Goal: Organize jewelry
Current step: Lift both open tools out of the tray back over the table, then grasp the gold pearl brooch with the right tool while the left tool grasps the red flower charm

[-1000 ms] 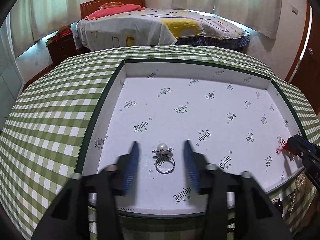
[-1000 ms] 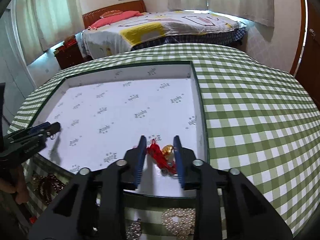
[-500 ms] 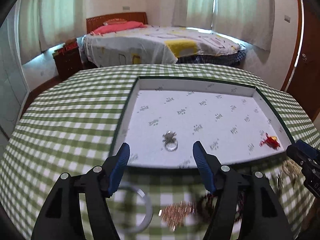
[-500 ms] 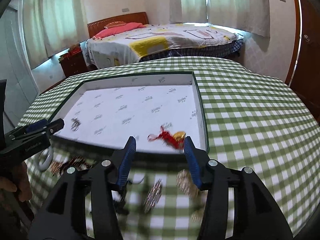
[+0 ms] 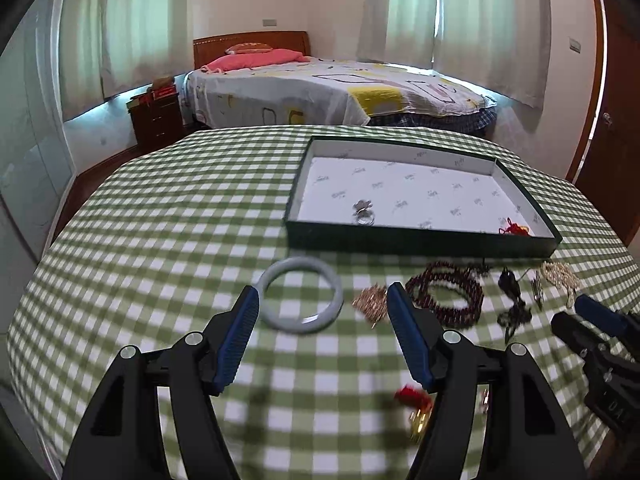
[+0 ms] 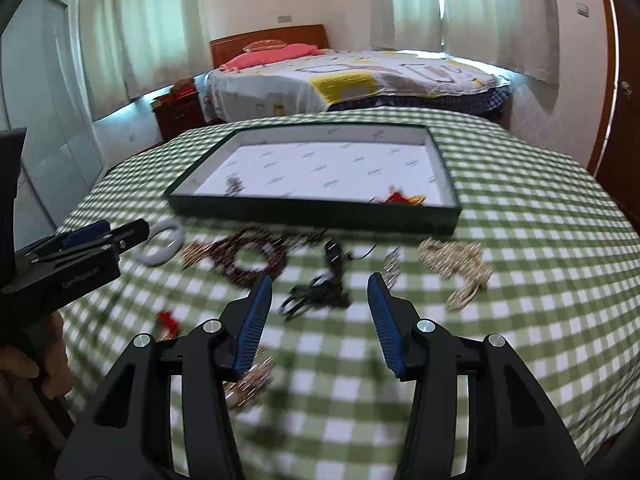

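Observation:
A shallow green box [image 5: 416, 238] with a white lining holds a pearl ring [image 5: 363, 213] and a red knotted charm [image 5: 514, 228]. The box also shows in the right wrist view [image 6: 312, 212]. In front of it on the checked cloth lie a pale jade bangle [image 5: 301, 294], a dark red bead bracelet [image 5: 448, 294], a gold piece [image 5: 370, 302], a black cord piece [image 6: 320, 294] and a pearl strand [image 6: 460, 268]. My left gripper [image 5: 320, 334] is open, above the bangle. My right gripper [image 6: 320, 314] is open, above the black cord piece.
A red and gold charm [image 5: 414, 404] lies near the table's front edge, under my left gripper. A bed [image 5: 328, 88] and a wooden nightstand [image 5: 154, 118] stand beyond the round table. A brown door [image 5: 616, 120] is at the right.
Both grippers have let go of the ring and the red charm inside the box, opened, and pulled back and up. The loose jewelry in front of the box has come into view.

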`<move>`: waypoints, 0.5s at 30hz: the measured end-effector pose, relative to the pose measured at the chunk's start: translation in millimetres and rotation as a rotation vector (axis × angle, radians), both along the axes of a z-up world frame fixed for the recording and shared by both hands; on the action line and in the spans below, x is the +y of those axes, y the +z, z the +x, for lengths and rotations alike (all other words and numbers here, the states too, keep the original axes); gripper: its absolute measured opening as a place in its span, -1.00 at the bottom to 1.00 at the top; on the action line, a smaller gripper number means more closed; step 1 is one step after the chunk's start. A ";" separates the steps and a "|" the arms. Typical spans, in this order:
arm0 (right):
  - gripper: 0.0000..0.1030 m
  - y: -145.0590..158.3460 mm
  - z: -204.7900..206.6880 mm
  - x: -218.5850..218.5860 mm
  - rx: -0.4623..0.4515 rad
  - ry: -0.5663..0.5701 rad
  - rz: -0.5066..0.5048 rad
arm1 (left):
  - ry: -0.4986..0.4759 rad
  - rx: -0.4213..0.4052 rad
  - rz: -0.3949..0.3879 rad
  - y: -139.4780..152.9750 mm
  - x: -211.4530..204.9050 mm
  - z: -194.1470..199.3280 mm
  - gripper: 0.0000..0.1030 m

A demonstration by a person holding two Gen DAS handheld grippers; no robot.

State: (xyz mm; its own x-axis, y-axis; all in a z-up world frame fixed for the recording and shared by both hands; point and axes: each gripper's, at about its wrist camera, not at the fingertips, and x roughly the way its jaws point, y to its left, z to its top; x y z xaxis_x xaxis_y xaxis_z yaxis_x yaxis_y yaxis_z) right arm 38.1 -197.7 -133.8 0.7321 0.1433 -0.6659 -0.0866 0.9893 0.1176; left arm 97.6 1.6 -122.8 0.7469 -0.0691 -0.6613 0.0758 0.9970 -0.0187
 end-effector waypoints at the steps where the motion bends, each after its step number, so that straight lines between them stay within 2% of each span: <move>1: -0.05 -2.0 -3.7 4.5 0.007 0.012 0.002 | 0.011 0.001 -0.004 -0.1 3.9 -5.0 0.26; 8: -0.05 -15.0 -18.6 29.7 0.056 0.085 0.006 | 0.043 0.018 -0.008 -8.6 19.3 -30.4 0.26; 15: -0.04 -31.0 -18.2 41.8 0.109 0.097 -0.018 | 0.066 0.025 -0.004 -15.3 27.0 -42.3 0.26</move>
State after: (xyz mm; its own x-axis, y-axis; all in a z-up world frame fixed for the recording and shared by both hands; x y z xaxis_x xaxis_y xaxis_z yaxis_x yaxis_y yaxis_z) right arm 19.9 -156.0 -164.8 0.6387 0.1972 -0.7437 -0.1693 0.9789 0.1142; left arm 55.4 28.6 -138.0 0.7330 -0.0231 -0.6798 0.0094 0.9997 -0.0238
